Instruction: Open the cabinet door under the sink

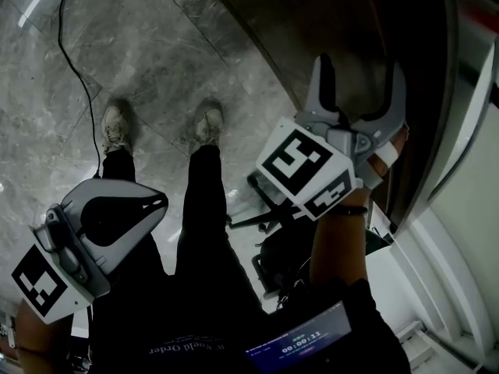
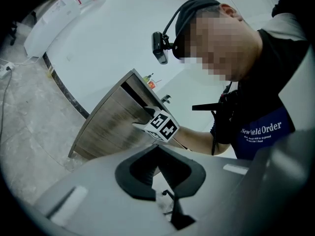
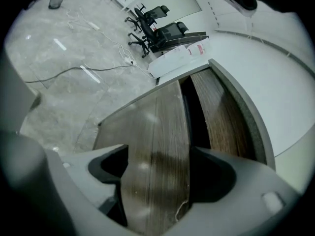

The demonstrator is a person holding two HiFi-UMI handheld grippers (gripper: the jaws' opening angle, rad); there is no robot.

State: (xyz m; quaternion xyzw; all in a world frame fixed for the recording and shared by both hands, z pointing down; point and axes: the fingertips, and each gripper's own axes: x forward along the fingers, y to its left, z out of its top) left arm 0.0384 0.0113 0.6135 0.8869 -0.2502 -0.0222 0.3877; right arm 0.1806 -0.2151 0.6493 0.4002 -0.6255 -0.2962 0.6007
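1. There are two grippers. In the head view the right gripper (image 1: 360, 80) is at 2 o'clock and the left gripper (image 1: 156, 203) at 8 o'clock, well apart.
2. The right fingers are released and spread wide. The free edge of the cabinet door (image 3: 157, 127) stands between them, not pinched.
3. The left fingers are clenched tip on tip, with nothing inside.
4. The right gripper view shows two wooden panels. They are the door and a second panel (image 3: 221, 112) at 3 o'clock of it, with one dark gap between them.
5. One white counter (image 3: 275, 82) borders the panels at 2 o'clock.
6. The grey floor (image 1: 117, 45) lies open from 9 to 12 o'clock. It carries one cable (image 1: 78, 68), and two office chairs (image 3: 152, 14) stand far off.
7. Two shoes (image 1: 117, 127) stand near the door's lower edge.
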